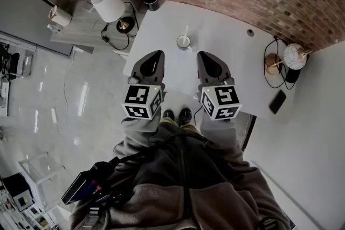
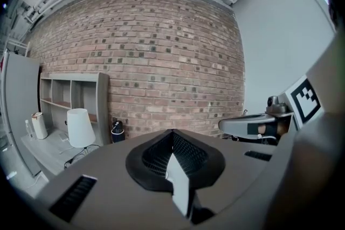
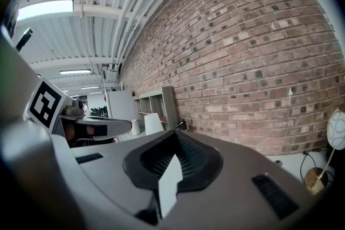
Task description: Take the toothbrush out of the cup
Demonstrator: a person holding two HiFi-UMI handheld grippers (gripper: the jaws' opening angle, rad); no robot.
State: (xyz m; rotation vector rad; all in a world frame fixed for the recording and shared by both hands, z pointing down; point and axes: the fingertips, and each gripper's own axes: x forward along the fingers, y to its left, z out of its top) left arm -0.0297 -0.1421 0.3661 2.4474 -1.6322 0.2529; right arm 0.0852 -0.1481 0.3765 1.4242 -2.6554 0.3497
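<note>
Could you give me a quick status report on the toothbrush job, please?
Left gripper and right gripper shut, empty. Thin white toothbrush stands in small white cup on white table, untouched. Nothing between grippers and cup.

No readable text, square markers (image 1: 143, 100) on left gripper (image 1: 155, 56), right gripper (image 1: 204, 57)

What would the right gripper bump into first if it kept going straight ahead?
Probably the brick wall: the right gripper points out over the table, and its own view shows bricks straight ahead. The cup sits off to its left, though depth is hard to judge.
</note>
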